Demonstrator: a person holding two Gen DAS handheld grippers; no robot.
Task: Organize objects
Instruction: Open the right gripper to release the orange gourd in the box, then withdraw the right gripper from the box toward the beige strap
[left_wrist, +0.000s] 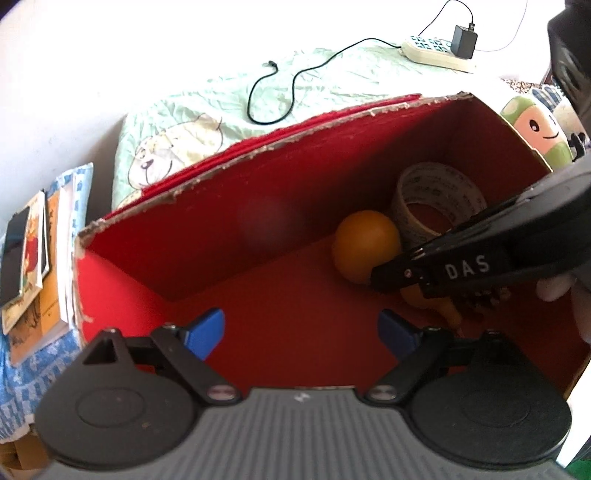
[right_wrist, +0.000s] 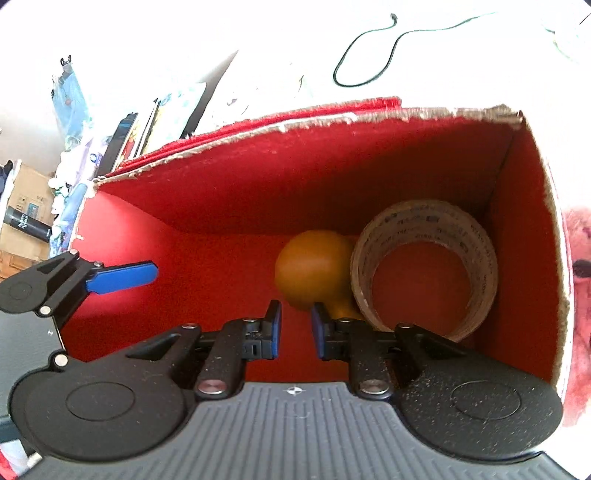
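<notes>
A red box (left_wrist: 207, 225) with a torn cardboard rim stands open in front of both grippers. On its floor lie an orange ball-shaped object (left_wrist: 364, 243) (right_wrist: 314, 266) with a short neck and a roll of tape (left_wrist: 436, 199) (right_wrist: 424, 266), touching each other in the right corner. My right gripper (right_wrist: 296, 326) (left_wrist: 384, 275) reaches into the box, jaws a narrow gap apart, tips just short of the orange object and holding nothing. My left gripper (left_wrist: 301, 332) hovers over the bare left part of the box floor, wide open; one of its blue fingers (right_wrist: 122, 277) shows in the right wrist view.
A stack of books (left_wrist: 40, 280) with a phone (left_wrist: 14, 251) lies left of the box. Behind it spread a pale green blanket (left_wrist: 177, 136), a black cable (left_wrist: 280, 88) and a power strip (left_wrist: 436, 51). A plush toy (left_wrist: 535, 129) sits at the box's right.
</notes>
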